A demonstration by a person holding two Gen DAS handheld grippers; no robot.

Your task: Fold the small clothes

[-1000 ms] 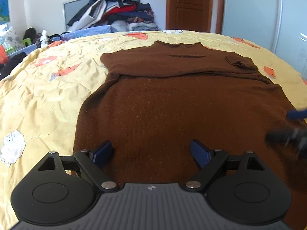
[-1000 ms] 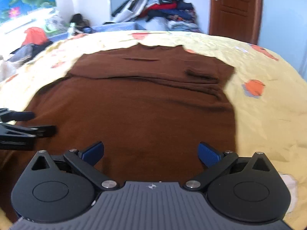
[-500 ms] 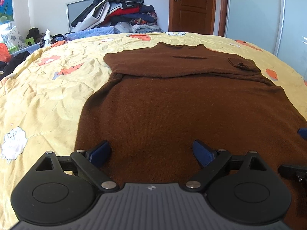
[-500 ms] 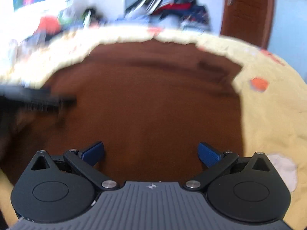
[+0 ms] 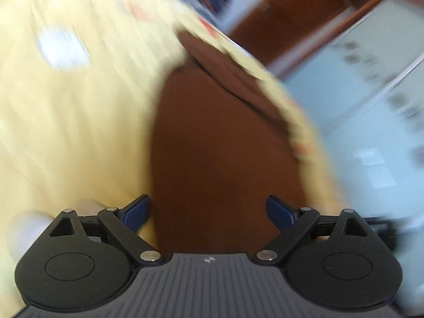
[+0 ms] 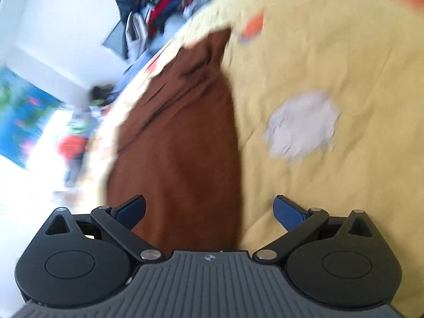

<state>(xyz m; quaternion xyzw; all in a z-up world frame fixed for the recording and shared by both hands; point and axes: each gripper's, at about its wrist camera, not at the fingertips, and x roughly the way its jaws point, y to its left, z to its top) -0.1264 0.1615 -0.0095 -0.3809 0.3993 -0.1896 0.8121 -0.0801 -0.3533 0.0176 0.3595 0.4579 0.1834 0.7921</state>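
Observation:
A brown sweater [image 5: 225, 143] lies flat on a yellow bedspread [image 5: 74, 122], its sleeves folded across the top. My left gripper [image 5: 209, 213] is open and empty, rolled to one side over the sweater's near left hem; this view is blurred. In the right wrist view the sweater [image 6: 182, 143] runs up the middle and the bedspread [image 6: 331, 53] fills the right. My right gripper [image 6: 209, 212] is open and empty, rolled the other way over the sweater's near right edge.
A pile of clothes [image 6: 159, 8] sits beyond the far end of the bed by a white wall. A wooden door [image 5: 286, 18] and pale wardrobe panels [image 5: 371, 111] stand to the right. A white patch [image 6: 302, 127] is printed on the bedspread.
Both grippers have rolled sharply, left one way and right the other, and shifted outward to the sweater's bottom corners. Both stay open. The sweater has not moved.

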